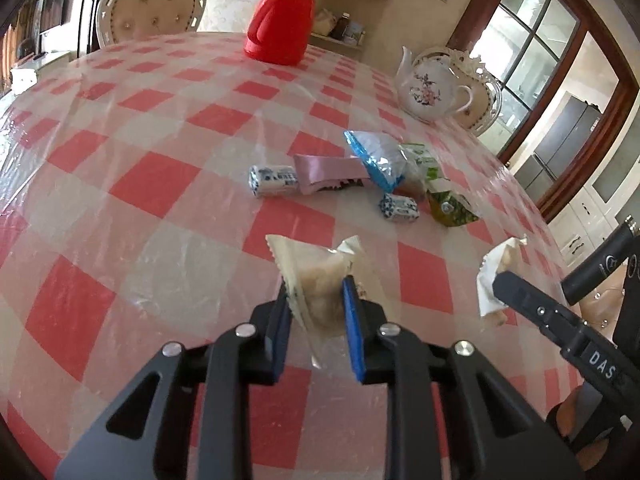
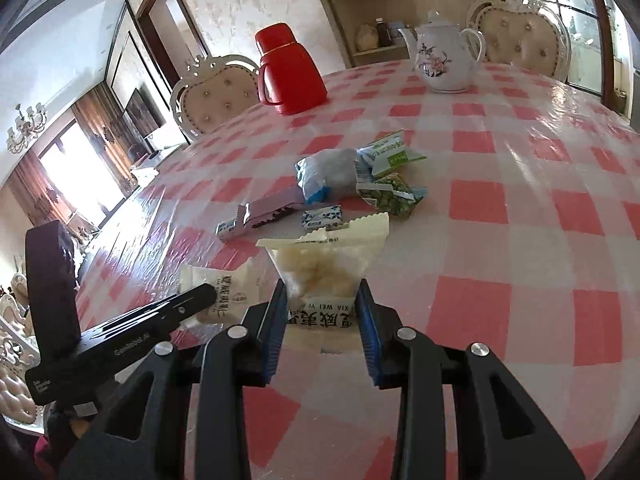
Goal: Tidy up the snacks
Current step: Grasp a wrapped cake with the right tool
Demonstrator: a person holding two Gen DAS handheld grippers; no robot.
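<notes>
My left gripper is shut on a cream snack packet, held above the checked table. My right gripper is shut on a second cream packet with printed lettering. Each gripper shows in the other's view: the right one with its packet, the left one with its packet. A pile lies mid-table: a blue packet, green packets, a pink packet, two small blue-white candies.
A red thermos jug and a white floral teapot stand at the far side of the red-and-white checked table. White padded chairs stand behind it.
</notes>
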